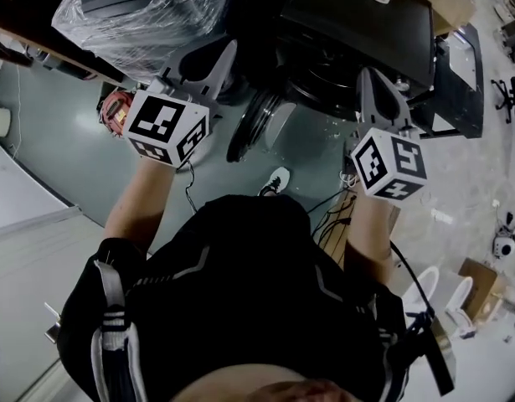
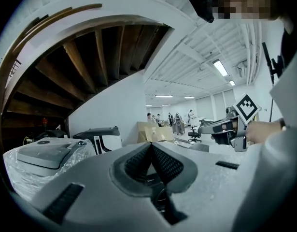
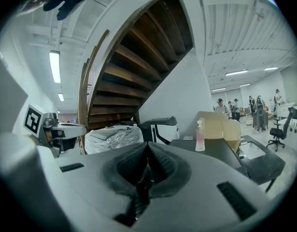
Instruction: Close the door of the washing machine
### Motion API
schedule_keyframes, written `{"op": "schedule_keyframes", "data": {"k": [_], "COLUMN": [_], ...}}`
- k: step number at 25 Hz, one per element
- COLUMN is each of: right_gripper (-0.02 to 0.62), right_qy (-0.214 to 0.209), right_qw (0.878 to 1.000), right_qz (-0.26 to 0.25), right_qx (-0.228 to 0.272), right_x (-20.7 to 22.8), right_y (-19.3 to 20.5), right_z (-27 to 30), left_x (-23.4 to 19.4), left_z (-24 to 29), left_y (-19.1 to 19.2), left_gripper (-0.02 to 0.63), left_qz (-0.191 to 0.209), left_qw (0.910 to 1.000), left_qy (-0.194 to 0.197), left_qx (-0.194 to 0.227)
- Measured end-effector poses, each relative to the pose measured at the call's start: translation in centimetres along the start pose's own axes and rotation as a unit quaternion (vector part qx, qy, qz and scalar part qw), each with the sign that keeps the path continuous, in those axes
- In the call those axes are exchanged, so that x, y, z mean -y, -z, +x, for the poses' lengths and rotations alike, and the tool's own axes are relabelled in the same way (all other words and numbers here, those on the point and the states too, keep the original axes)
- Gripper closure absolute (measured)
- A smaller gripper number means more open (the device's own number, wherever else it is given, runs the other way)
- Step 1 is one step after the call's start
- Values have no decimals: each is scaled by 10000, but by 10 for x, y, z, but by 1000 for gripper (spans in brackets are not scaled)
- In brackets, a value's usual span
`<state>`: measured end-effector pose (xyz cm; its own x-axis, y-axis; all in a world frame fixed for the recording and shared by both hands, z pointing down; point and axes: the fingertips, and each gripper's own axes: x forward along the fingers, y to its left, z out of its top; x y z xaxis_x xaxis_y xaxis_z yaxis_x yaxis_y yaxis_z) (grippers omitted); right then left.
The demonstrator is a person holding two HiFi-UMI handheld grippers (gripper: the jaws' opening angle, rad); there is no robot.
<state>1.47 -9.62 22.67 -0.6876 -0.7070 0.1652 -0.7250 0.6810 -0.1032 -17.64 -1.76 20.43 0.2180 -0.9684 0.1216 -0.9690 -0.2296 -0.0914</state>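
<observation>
Left tongs (image 2: pixel 150 146) & right tongs (image 3: pixel 147 147) shut, empty, flanking open door (image 1: pixel 249 128). Rec.: press closed tips on door's outer face, swing toward washing machine (image 1: pixel 357 19) until latch catches.

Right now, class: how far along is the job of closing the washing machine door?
Done: nothing yet; the round door stands open from the black washing machine. In hand: nothing; the left tool and right tool are shut and empty, raised before the machine. Left: push the door shut.
</observation>
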Motion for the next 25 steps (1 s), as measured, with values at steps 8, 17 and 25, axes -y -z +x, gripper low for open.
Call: {"op": "schedule_keyframes", "data": {"k": [8,17,25], "right_gripper": [534,471,445], "right_qy": [75,805,1524], "right_qw": [9984,9875,9632], "right_qz": [400,758,1049], "right_qx": [-391,-1119,-1951], "right_x": [6,-39,-98], "right_y": [60,167,260], "right_z": [28,51,77], "left_x": [0,-18,-34], "left_z": [46,84,82], "left_y": [35,128,206], "left_gripper": [603,601,601], "left_qz": [644,991,1135], "left_qw": [9944,9612,9195], "left_qy": [779,2412,3552], "left_qx": [-299,-906,-1242]}}
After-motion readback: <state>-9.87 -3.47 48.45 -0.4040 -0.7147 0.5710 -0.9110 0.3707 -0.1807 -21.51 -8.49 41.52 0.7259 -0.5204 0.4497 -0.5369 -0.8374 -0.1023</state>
